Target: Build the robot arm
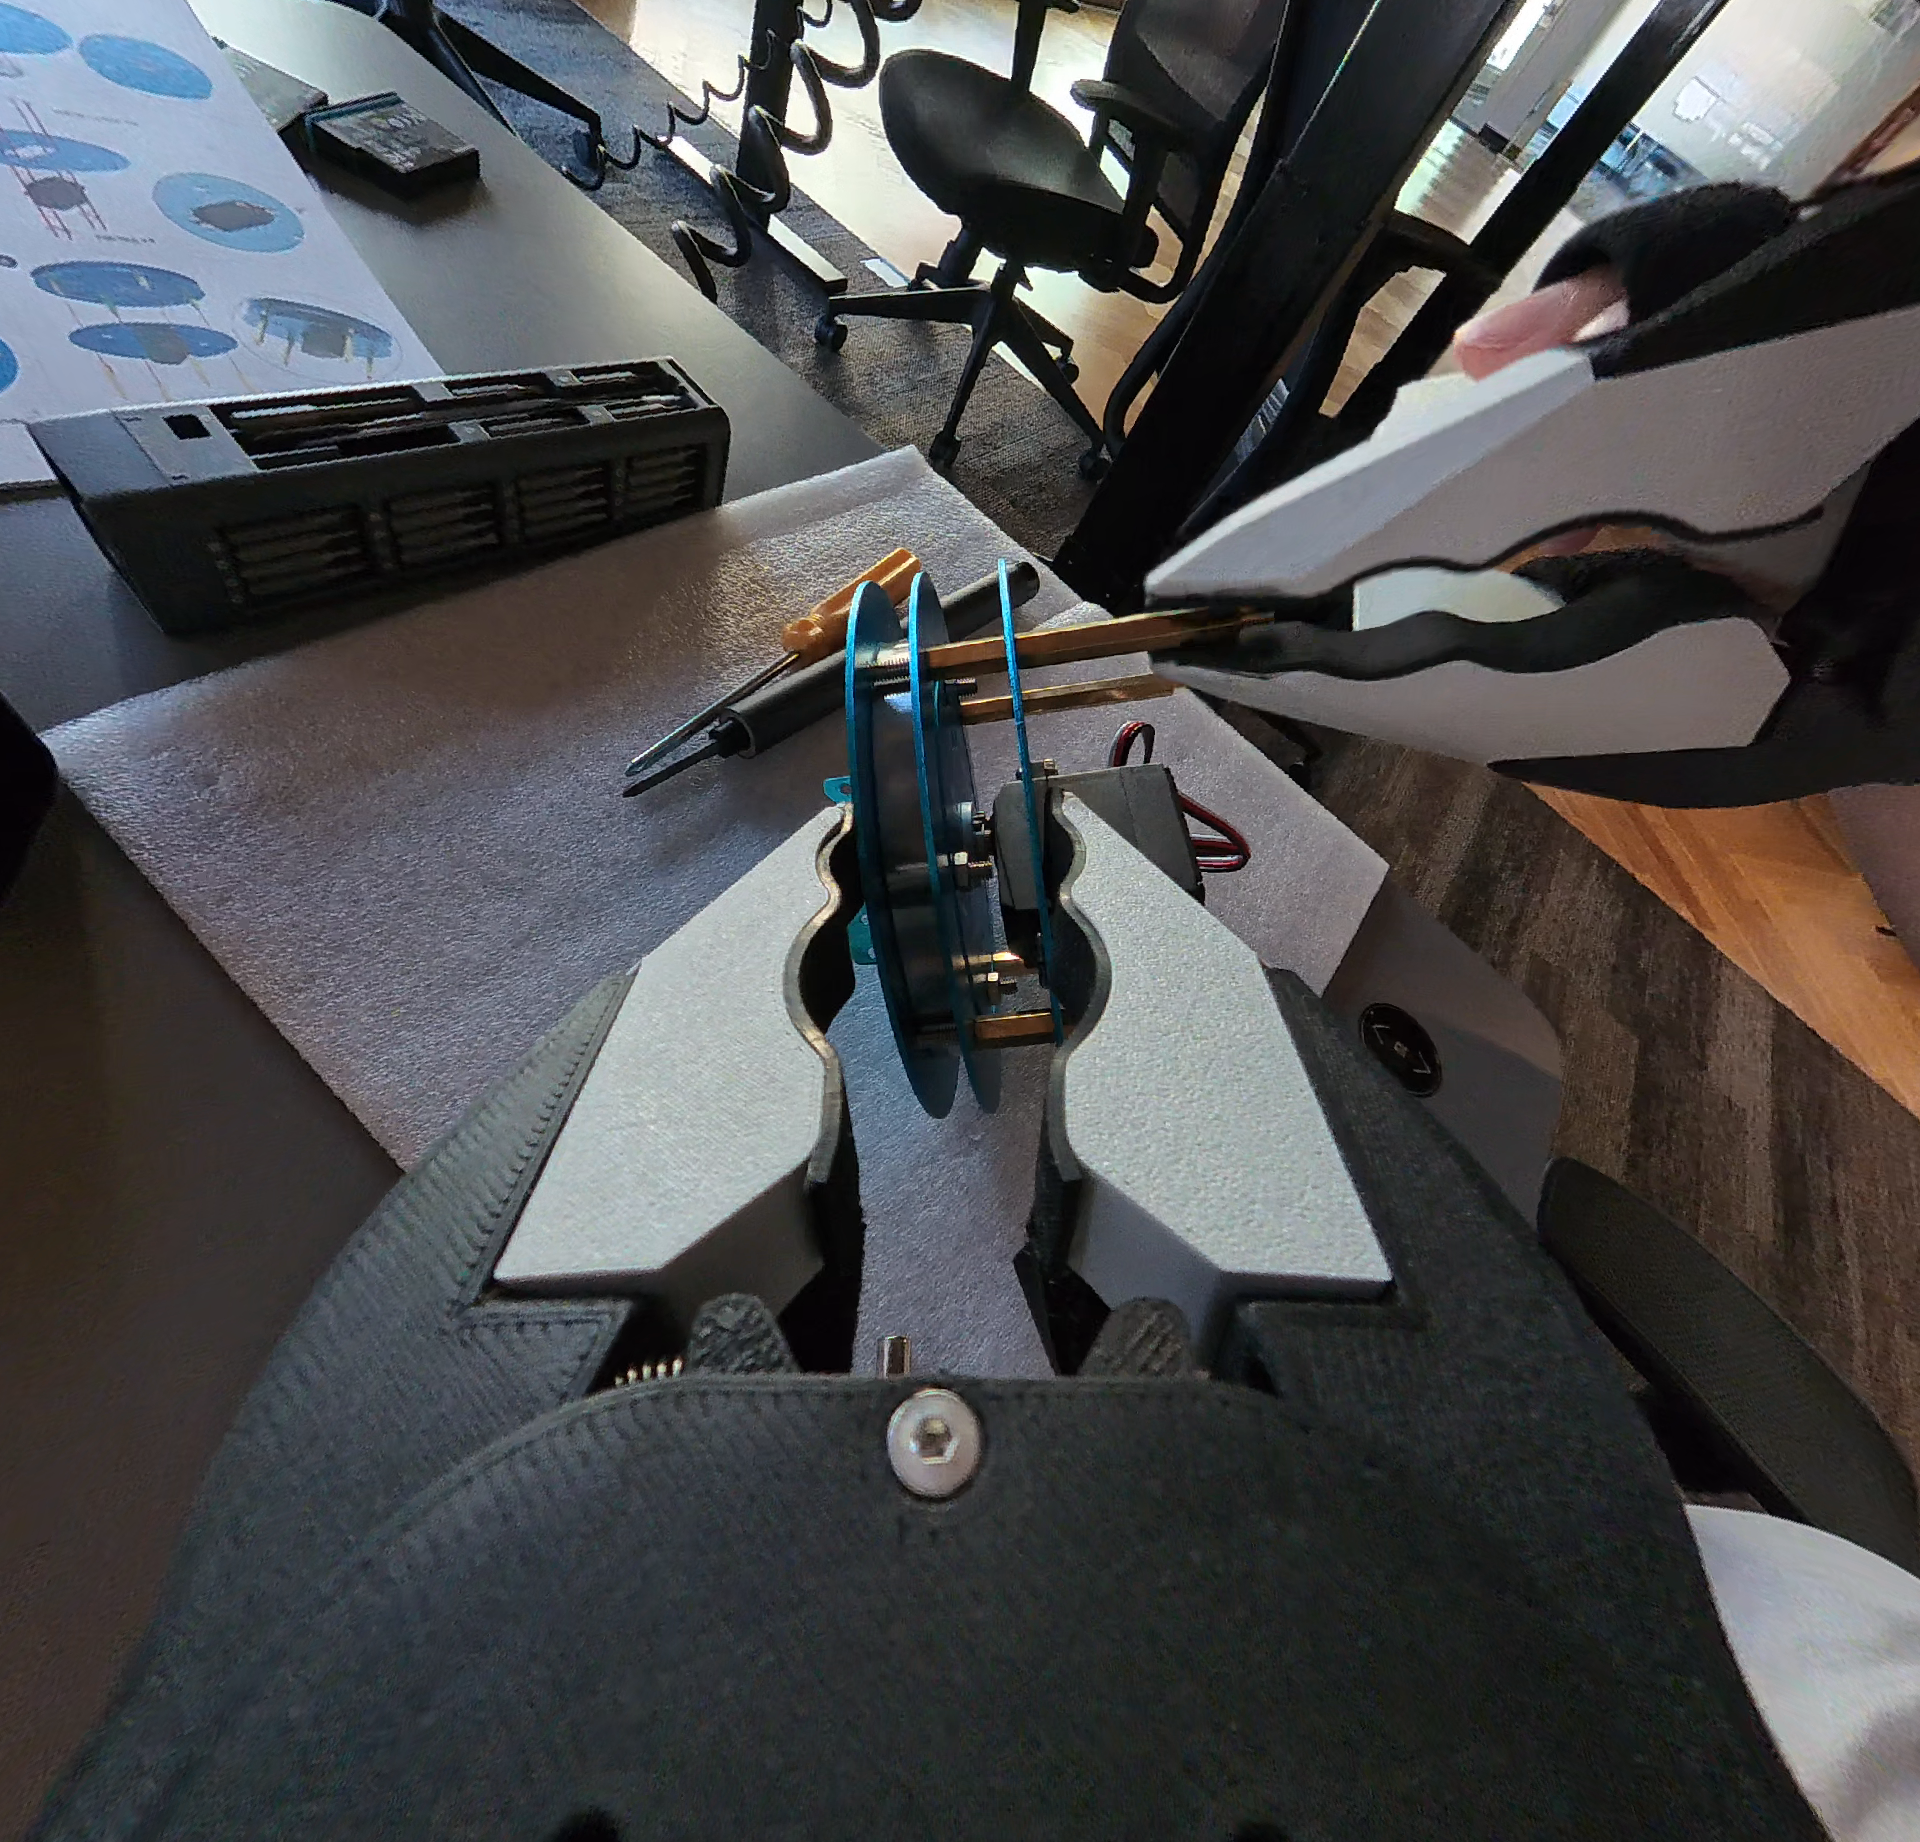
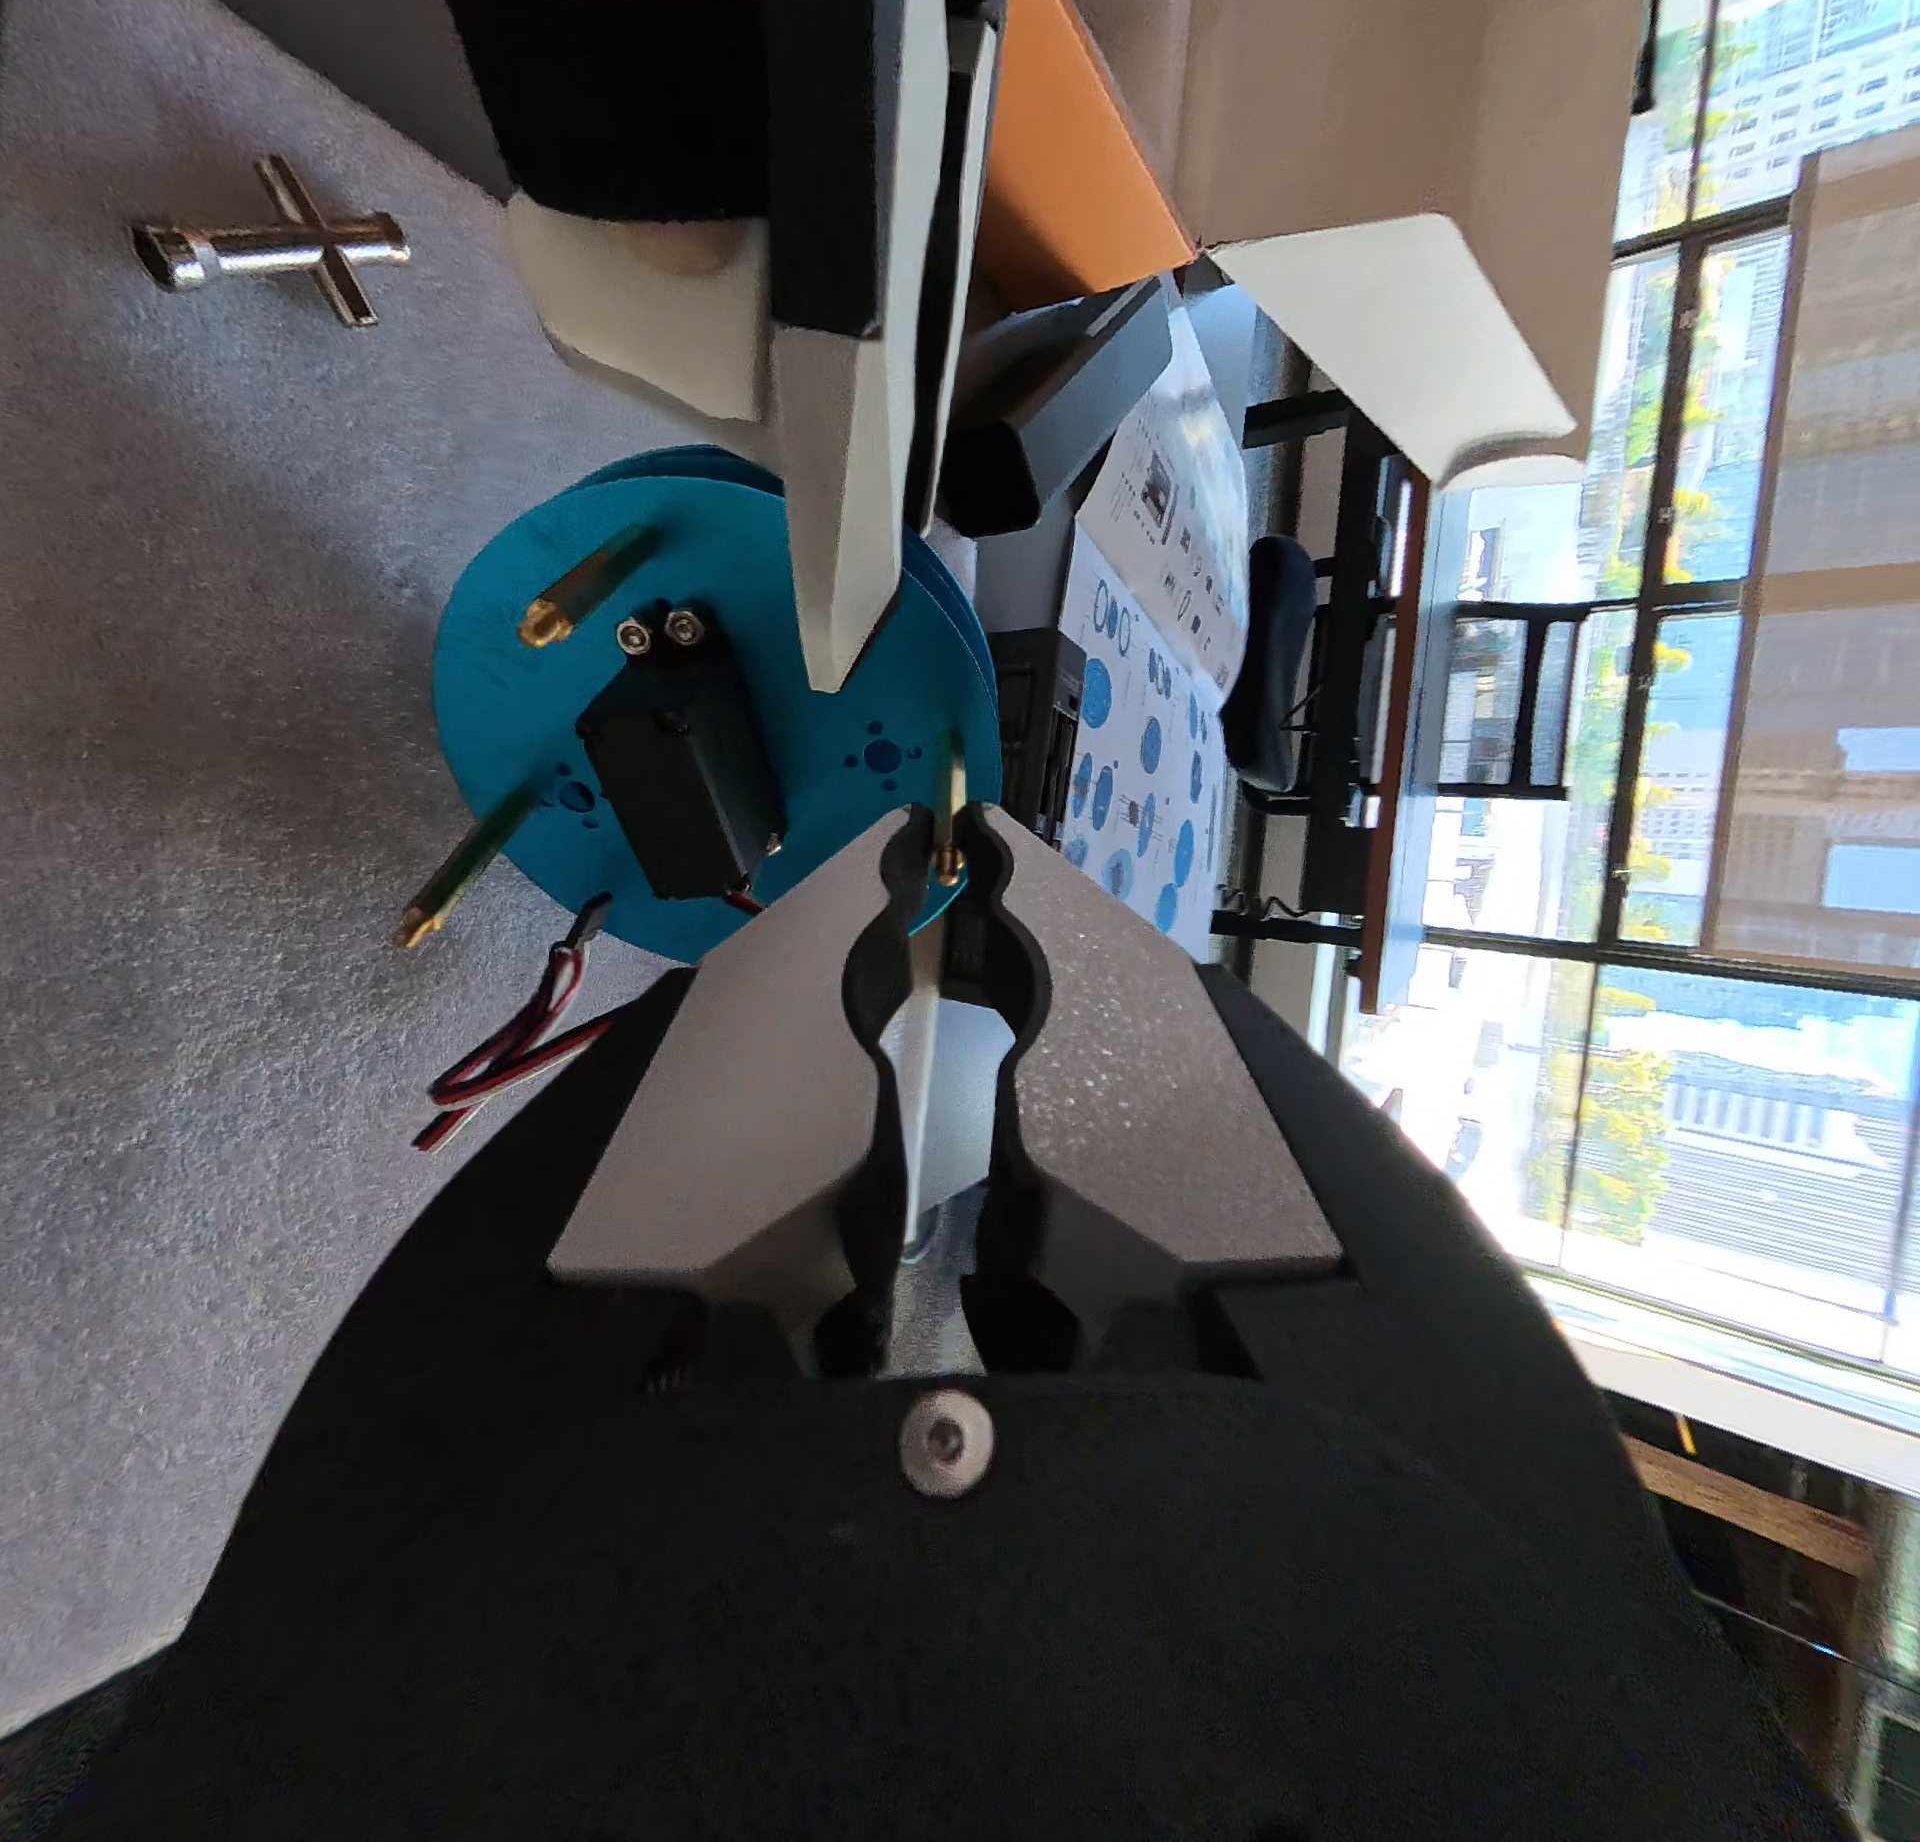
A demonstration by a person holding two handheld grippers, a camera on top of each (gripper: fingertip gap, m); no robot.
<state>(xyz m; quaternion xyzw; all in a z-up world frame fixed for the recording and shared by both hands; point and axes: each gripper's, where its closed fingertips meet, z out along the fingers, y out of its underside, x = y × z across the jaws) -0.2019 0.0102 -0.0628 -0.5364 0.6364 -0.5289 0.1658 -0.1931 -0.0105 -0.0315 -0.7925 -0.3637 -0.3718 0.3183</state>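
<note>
A blue disc assembly point(image 1: 940, 1065) of thin round plates joined by brass standoffs stands on edge on the grey foam mat point(image 1: 416, 857). A black servo point(image 1: 1127, 805) with red, black and white wires is mounted on its right face. My left gripper point(image 1: 951, 826) is shut on the assembly, one finger on each side. My right gripper point(image 1: 1158, 629) comes in from the right and is shut on the tip of the top brass standoff point(image 1: 1081, 639). In the right wrist view the right gripper point(image 2: 948, 816) pinches that standoff point(image 2: 945, 805) at the disc's point(image 2: 520, 712) rim, beside the servo point(image 2: 686, 784).
Two screwdrivers point(image 1: 831, 639) lie on the mat behind the assembly. A black bit-set case point(image 1: 395, 504), a printed instruction sheet point(image 1: 135, 182) and a small black box point(image 1: 395, 145) lie farther left. A cross-shaped metal wrench point(image 2: 270, 244) lies on the mat. Office chairs point(image 1: 997, 151) stand past the table edge. One gripper's finger ends stand about 5 cm off the other's. The left tips stand about 12 cm off the cross-shaped metal wrench point(image 2: 270, 244).
</note>
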